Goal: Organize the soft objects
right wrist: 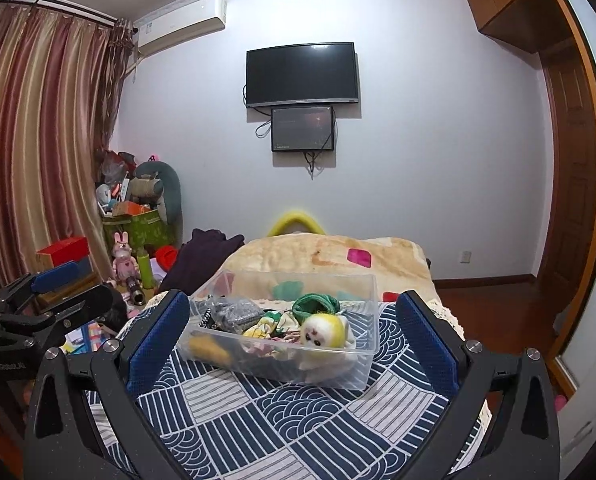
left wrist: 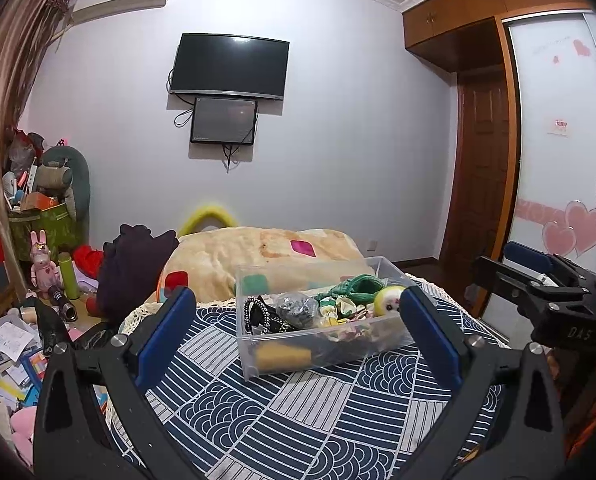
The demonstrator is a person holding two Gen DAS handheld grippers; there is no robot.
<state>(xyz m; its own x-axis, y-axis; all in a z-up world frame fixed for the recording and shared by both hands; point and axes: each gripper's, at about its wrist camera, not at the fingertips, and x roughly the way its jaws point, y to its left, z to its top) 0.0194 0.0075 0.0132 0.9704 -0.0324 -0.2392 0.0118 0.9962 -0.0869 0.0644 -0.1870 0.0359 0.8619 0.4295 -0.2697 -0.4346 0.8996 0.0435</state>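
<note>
Bin placement decided everything for us: the clear rectangular plastic bin (left wrist: 318, 344) sat on the bed's navy-and-white patterned cover (left wrist: 298, 420), straight ahead of both tools, and we took it as our landmark. From the left hand-held gripper (left wrist: 298, 320) the bin lay forward and slightly right, its long axis running left to right and angled a little away; from the right hand-held gripper (right wrist: 294, 332) it lay dead ahead, framed between the blue pads. Both tools had their jaws spread wide apart and held nothing. We judged the right one marginally nearer, since the bin filled more of its view, though we could not be sure.

Inside the bin, at its right end, rested the yellow-and-white round plush toy with a face (right wrist: 324, 330), with the green knitted piece (right wrist: 314, 304) just behind it. A grey crumpled fabric bundle (left wrist: 296, 308) lay toward the bin's left, and a mustard-yellow soft piece (left wrist: 284, 356) pressed against its near wall. Beyond the bin, the cream fleece blanket (left wrist: 258, 256) covered the bed's far part.
</note>
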